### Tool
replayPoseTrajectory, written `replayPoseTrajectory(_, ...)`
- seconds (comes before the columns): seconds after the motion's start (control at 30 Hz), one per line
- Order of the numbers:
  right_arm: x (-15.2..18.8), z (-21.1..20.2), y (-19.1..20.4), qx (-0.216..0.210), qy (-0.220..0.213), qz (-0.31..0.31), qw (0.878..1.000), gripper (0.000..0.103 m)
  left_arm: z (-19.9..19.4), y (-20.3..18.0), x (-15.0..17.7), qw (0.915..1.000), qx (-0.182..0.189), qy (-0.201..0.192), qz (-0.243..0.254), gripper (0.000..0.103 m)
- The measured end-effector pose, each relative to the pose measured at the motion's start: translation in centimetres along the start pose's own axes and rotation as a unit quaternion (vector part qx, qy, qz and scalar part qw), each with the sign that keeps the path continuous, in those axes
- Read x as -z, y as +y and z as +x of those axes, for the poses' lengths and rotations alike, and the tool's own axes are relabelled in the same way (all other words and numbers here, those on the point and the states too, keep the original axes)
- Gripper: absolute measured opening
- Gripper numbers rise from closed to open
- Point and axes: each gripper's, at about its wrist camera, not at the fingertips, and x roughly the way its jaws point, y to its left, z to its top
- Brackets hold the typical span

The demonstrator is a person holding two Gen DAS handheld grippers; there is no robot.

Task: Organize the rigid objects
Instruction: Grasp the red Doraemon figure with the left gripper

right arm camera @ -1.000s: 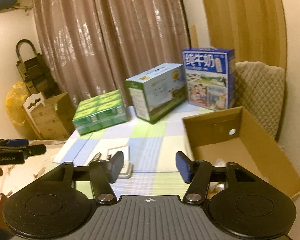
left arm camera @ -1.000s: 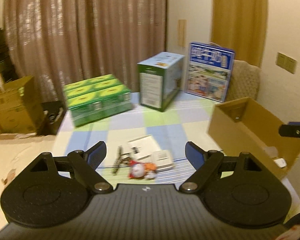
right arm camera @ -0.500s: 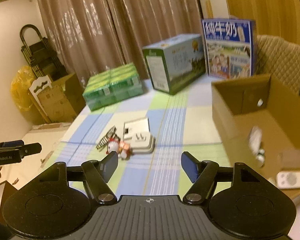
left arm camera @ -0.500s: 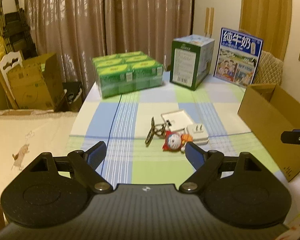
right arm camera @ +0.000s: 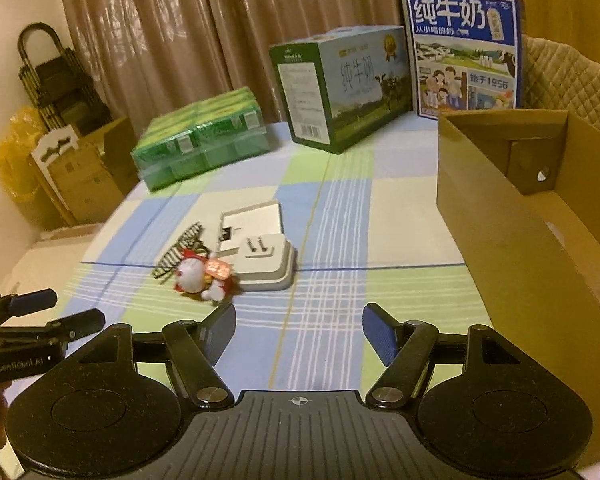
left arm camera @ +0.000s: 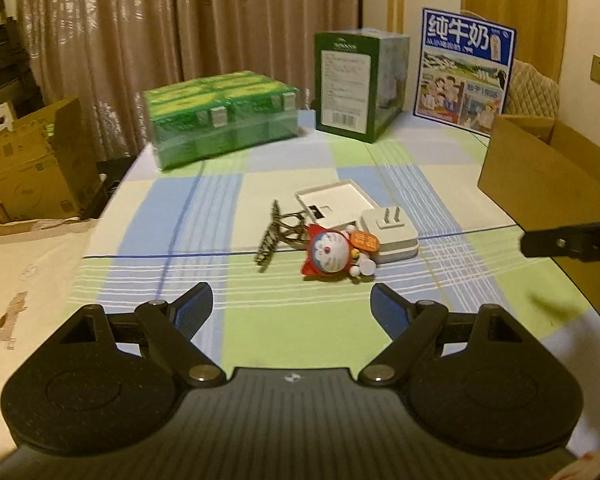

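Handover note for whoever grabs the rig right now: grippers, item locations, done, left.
Left gripper: open, empty, above the tablecloth just short of the pile.
Right gripper: open, empty; its jaws have just been opening, nothing between them.
Pile at mid-table: cartoon figure, white charger touching it, flat white box behind, striped clip to its left.
Cardboard box stands open on the right side of the table; its contents are mostly hidden in the current views.
Done: nothing from this pile is picked up.
Left: all four items, presumably into the cardboard box.
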Motion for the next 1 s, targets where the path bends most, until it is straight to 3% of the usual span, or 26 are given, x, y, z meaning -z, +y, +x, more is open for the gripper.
replayPoseTrajectory(0.67, -2.8, 8.2, -1.1, 0.015, 0.034, -0.016, 0.999, 0.067, 8.8, -2.6, -1.5, 0.9974, 0.042, 0.031, 0.05, 0.084)
replayPoseTrajectory(1.0, -3.2, 10.2, -1.5, 0.006, 0.055, -0.011, 0.998, 0.067, 12.1, -2.7, -1.8, 0.9967, 0.048, 0.052, 0.039, 0.084)
